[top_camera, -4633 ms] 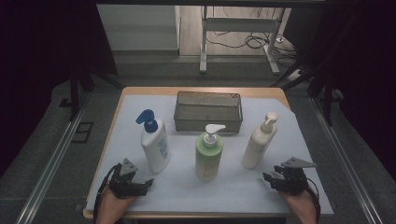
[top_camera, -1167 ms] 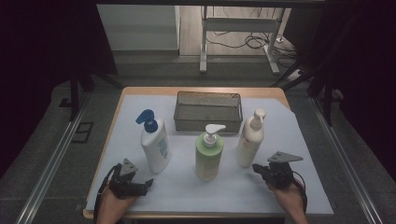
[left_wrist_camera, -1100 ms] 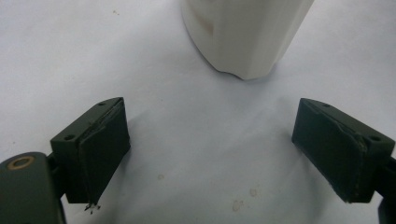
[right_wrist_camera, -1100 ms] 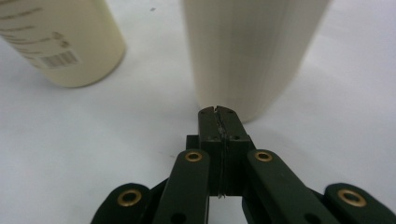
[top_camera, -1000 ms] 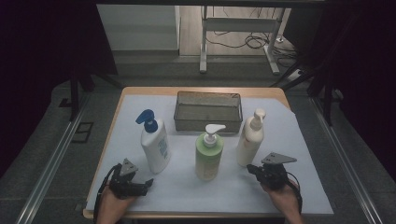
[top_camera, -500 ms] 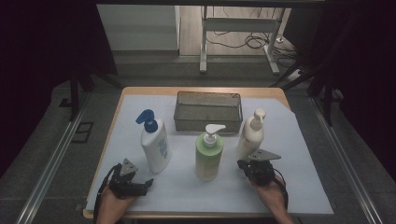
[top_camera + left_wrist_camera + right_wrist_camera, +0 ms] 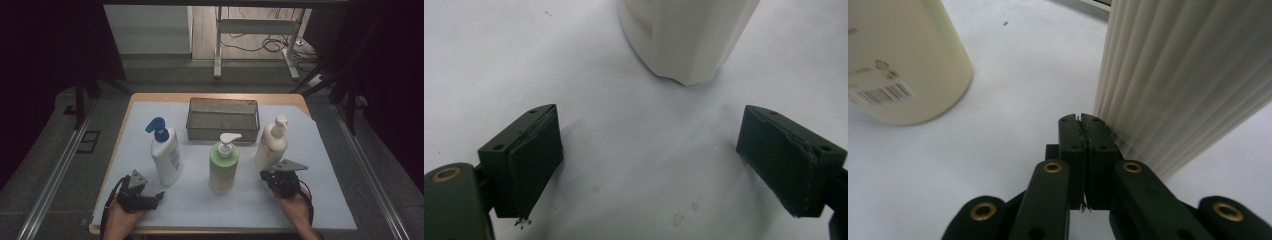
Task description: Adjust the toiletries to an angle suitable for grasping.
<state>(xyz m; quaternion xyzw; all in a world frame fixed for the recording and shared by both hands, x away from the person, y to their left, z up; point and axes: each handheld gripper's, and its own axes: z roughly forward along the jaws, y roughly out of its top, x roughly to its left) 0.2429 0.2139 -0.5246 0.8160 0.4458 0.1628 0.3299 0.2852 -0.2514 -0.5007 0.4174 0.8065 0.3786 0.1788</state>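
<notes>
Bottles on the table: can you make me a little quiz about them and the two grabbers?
1. True or false: the right gripper has its jaws wide open.
2. Which bottle stands right beside the right gripper: A the blue-capped bottle, B the green bottle, C the cream bottle?
3. What sits behind the three bottles on the table?

Key:
1. False; they are pressed together on nothing. The left gripper is the open one.
2. C
3. A wire basket.
</notes>
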